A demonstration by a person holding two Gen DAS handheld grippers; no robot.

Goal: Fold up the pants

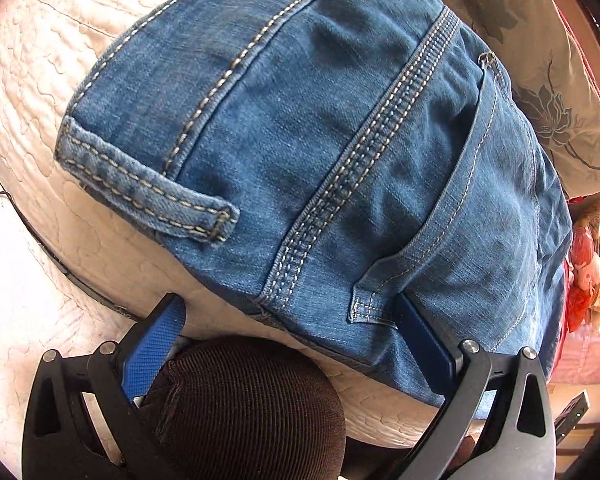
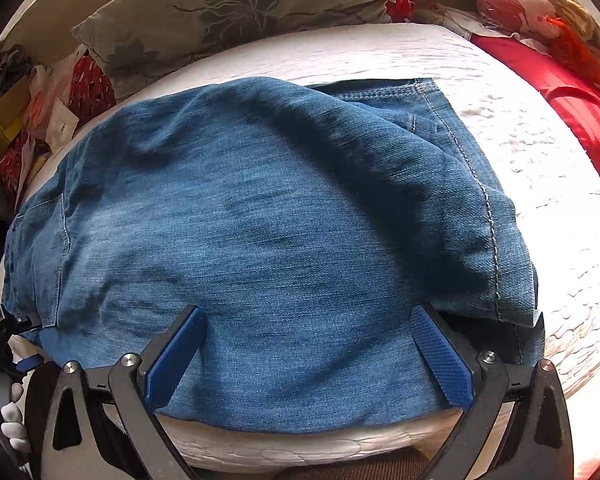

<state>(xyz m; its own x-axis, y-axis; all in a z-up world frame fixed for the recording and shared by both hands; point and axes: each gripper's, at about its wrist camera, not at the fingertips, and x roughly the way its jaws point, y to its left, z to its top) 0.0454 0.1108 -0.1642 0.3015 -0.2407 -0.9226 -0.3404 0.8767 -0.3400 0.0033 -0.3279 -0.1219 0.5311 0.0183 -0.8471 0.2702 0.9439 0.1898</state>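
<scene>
A white quilted bed (image 2: 520, 168) carries faded blue denim pants (image 2: 260, 220), already doubled into a thick, rumpled bundle near its front edge, with one more fold or a smoothing apparently left. Heavy pale stitching runs along seams, hem and a belt loop (image 1: 148, 196). The right gripper (image 2: 308, 354) and left gripper (image 1: 290, 344) hover at the near edge, blue textured fingers spread wide, holding nothing.

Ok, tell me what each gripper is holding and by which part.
Nothing is held. The left gripper is open at the waistband end of the jeans; the right gripper is open over the near edge of the folded denim.
</scene>
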